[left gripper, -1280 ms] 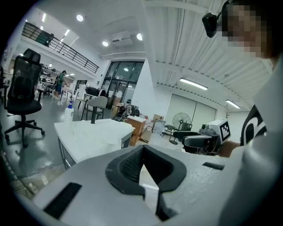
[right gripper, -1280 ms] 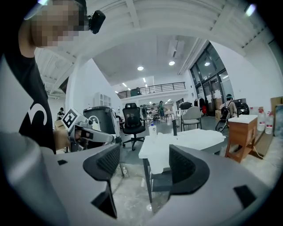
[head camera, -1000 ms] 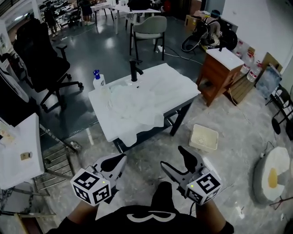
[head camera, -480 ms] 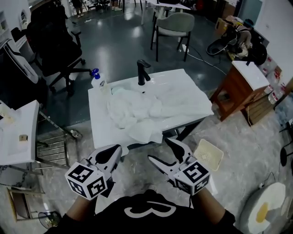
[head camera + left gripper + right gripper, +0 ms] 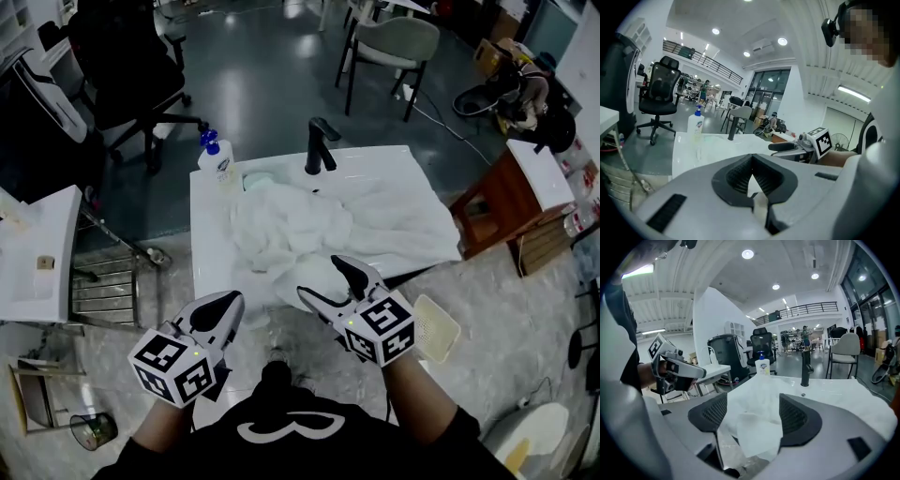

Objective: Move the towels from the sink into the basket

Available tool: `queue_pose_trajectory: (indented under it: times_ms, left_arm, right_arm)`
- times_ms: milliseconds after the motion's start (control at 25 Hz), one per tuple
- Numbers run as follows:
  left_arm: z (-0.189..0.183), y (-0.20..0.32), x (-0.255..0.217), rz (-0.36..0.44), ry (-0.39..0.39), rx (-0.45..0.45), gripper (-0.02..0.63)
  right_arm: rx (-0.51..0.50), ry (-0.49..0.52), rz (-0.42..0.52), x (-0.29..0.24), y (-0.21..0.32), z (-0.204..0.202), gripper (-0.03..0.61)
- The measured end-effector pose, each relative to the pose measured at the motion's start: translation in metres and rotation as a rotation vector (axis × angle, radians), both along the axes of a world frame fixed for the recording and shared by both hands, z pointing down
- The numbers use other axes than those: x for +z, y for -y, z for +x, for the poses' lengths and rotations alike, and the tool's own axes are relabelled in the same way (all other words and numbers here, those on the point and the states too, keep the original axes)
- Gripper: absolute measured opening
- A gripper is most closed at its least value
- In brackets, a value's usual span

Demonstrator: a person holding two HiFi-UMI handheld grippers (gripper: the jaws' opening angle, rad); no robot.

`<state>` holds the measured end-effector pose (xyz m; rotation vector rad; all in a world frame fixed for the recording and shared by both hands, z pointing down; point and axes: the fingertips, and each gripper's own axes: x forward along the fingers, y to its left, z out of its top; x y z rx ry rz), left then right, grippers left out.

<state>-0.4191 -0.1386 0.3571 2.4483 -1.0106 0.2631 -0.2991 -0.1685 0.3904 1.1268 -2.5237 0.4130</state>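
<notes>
A heap of white towels (image 5: 292, 228) fills the sink (image 5: 211, 272) and spills over its front edge. On the floor to the right lies a pale mesh basket (image 5: 436, 328). My right gripper (image 5: 330, 282) is open at the sink's front edge, and the hanging towel flap (image 5: 757, 427) shows between its jaws without being pressed. My left gripper (image 5: 223, 313) hangs lower left of the sink front, its jaws shut with nothing in them. In the left gripper view, the left gripper (image 5: 751, 161) points along the sink top. The right gripper (image 5: 753, 411) faces the towels (image 5: 757, 390).
A black faucet (image 5: 320, 146) and a soap bottle (image 5: 217, 161) stand at the sink's back edge. A white table (image 5: 37, 272) and a metal rack are at the left, a wooden cabinet (image 5: 511, 202) at the right. Office chairs (image 5: 127, 56) stand behind.
The person has stepped up to the sink. Both grippers have come forward; the right one has reached the hanging towel at the front edge. Jaw openings look unchanged.
</notes>
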Motion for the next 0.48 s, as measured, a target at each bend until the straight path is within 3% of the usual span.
queue_pose_trajectory:
  times_ms: [480]
  left_arm:
    - [-0.027,0.098,0.026,-0.031,0.002,0.026,0.006]
  right_arm:
    - [0.02,-0.212,-0.131,0.083,0.133,-0.006,0.327]
